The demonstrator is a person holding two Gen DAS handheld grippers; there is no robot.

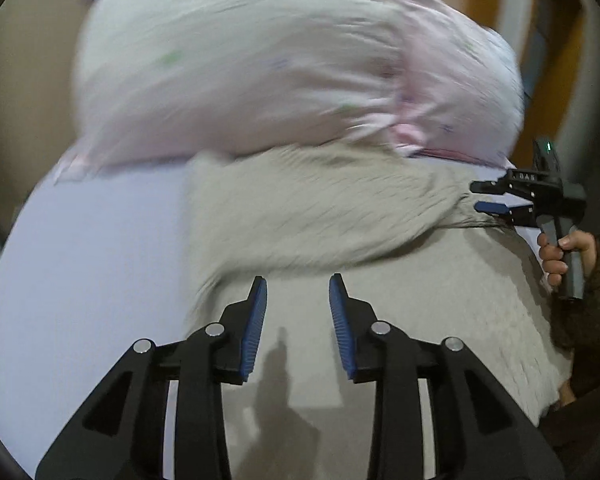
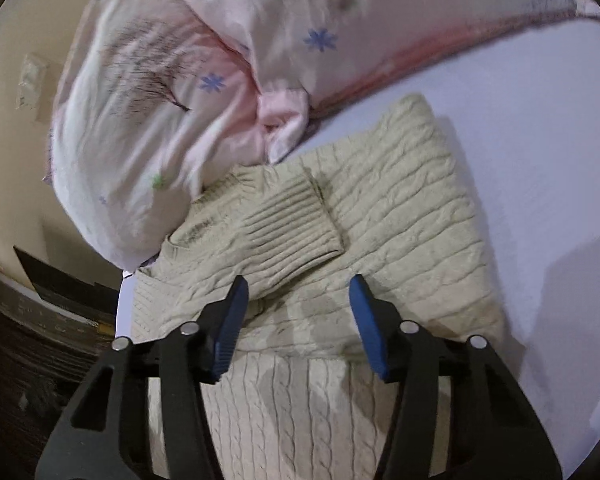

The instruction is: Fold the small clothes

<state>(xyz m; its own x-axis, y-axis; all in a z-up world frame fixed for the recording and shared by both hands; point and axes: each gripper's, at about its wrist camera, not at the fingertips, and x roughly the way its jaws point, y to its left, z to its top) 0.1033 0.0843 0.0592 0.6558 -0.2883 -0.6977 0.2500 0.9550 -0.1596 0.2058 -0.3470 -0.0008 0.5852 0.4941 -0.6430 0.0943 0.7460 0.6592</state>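
A cream cable-knit sweater (image 1: pixel 320 208) lies partly folded on a pale lilac bed sheet (image 1: pixel 92 264). My left gripper (image 1: pixel 298 284) is open and empty, just above the sweater's near part. My right gripper (image 1: pixel 478 197) shows at the sweater's right edge in the left wrist view, jaws apart. In the right wrist view the right gripper (image 2: pixel 298 284) is open above the sweater (image 2: pixel 400 216), whose ribbed sleeve cuff (image 2: pixel 296 224) lies folded across the body. It holds nothing.
A large pink flowered pillow (image 1: pixel 268 60) lies right behind the sweater and also shows in the right wrist view (image 2: pixel 172 80). A dark bed frame and floor (image 2: pixel 40 320) are at the left. Bare sheet (image 2: pixel 540 160) extends to the right.
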